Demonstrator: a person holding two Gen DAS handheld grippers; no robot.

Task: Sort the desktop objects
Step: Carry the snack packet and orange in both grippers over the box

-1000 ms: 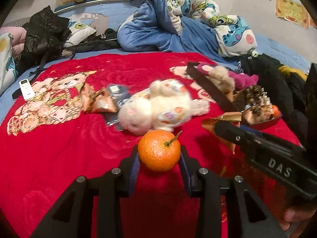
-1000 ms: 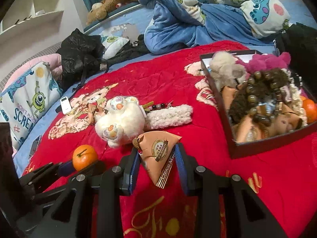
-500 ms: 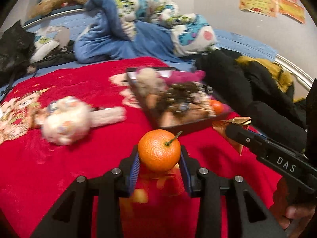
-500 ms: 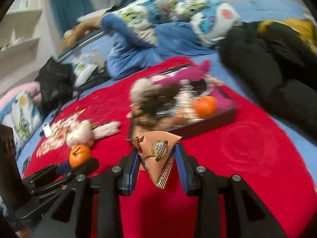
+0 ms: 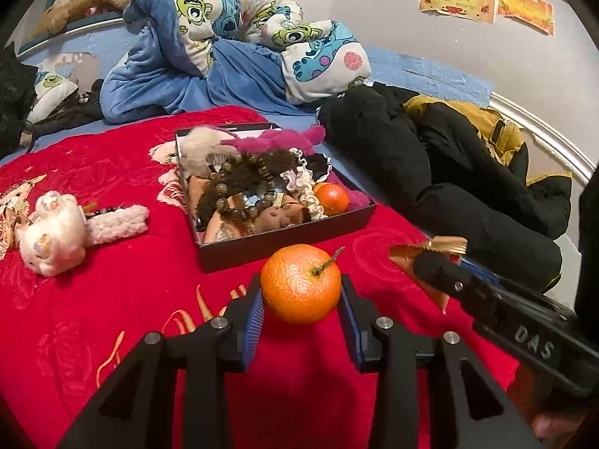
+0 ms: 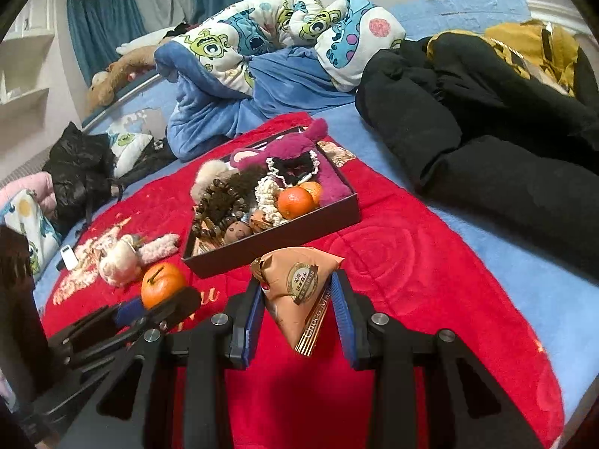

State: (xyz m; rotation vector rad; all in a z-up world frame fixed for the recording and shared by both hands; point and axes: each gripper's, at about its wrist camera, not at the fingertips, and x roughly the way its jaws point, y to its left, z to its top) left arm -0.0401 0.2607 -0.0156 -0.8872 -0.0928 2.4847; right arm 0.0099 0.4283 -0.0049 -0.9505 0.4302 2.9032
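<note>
My left gripper (image 5: 300, 299) is shut on an orange mandarin (image 5: 300, 283) with a green stem and holds it above the red blanket, just short of the dark box (image 5: 277, 243). The box is full of plush toys, bead strings and mandarins (image 5: 331, 198). My right gripper (image 6: 297, 299) is shut on a brown triangular snack packet (image 6: 299, 288), also in front of the box (image 6: 269, 243). In the right wrist view the left gripper with its mandarin (image 6: 163, 284) is at lower left. In the left wrist view the right gripper's packet (image 5: 430, 258) is at right.
A white plush toy (image 5: 56, 232) lies on the red blanket (image 5: 112, 299) left of the box. A black and yellow coat (image 5: 449, 157) is heaped to the right. A blue monster-print quilt (image 5: 224, 48) lies behind. A white remote (image 6: 68, 256) lies at far left.
Both grippers have swung to the right, from facing the white plush toy to facing the box, and have come closer to it. Each still holds its object.
</note>
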